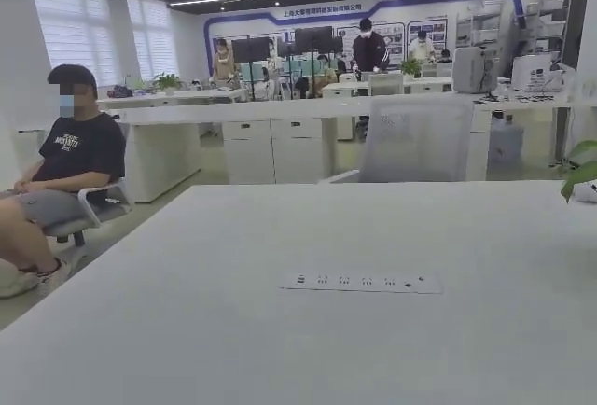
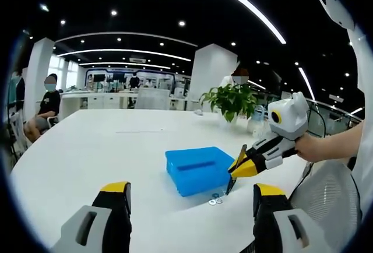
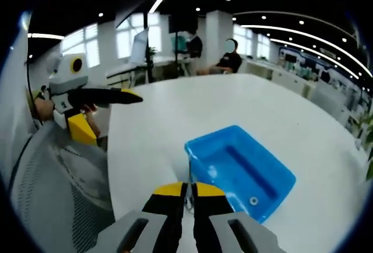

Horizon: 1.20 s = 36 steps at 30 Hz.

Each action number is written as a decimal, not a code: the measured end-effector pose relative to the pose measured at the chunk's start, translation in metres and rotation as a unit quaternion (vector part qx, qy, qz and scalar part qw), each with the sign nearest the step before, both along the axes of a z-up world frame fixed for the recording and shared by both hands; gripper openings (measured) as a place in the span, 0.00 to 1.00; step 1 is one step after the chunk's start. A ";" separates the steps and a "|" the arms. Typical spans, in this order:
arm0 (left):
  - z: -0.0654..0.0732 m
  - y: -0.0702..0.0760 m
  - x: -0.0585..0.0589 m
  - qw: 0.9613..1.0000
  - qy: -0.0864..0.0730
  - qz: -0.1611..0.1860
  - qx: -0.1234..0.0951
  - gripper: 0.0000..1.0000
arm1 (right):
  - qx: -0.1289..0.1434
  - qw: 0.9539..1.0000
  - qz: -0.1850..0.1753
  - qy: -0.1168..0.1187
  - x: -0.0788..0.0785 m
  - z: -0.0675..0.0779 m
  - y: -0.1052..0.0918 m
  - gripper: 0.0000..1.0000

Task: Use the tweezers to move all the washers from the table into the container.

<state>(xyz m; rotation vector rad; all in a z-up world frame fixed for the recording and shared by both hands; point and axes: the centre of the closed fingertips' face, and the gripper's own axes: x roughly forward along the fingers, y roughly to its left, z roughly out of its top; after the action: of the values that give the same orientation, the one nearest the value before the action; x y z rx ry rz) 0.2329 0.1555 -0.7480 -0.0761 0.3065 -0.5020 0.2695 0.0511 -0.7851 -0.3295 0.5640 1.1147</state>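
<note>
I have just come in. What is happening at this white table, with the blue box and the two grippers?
A person works at a white table with a gripper in each hand. The right gripper is shut on the tweezers, whose tips point down at a few washers lying on the table beside the blue container. One washer already lies inside the container. The left gripper is open and holds nothing.
</note>
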 end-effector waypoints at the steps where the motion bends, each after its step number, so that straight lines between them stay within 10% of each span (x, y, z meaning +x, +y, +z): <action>1: 0.000 0.000 0.000 1.000 -0.001 0.000 -0.001 0.88 | 0.010 1.000 -0.005 0.002 0.001 0.006 0.000 0.01; 10: 0.000 0.001 0.000 1.000 0.001 0.001 0.000 0.87 | 0.063 0.997 -0.026 0.028 0.007 0.047 -0.002 0.02; 24: -0.005 0.001 0.000 1.000 0.015 0.003 0.008 0.87 | 0.125 0.986 -0.071 0.089 0.046 0.067 -0.024 0.02; 32: -0.003 0.001 0.000 1.000 0.013 0.003 0.008 0.87 | 0.163 0.971 -0.113 0.137 0.074 0.061 -0.031 0.02; 36: -0.005 0.000 -0.001 1.000 0.015 0.002 0.010 0.86 | 0.203 0.951 -0.135 0.190 0.080 0.050 -0.029 0.02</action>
<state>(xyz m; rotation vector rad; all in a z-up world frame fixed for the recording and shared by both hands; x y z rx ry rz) 0.2318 0.1556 -0.7528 -0.0652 0.3402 -0.4951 0.3496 0.0219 -0.7351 0.3207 0.6764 1.0009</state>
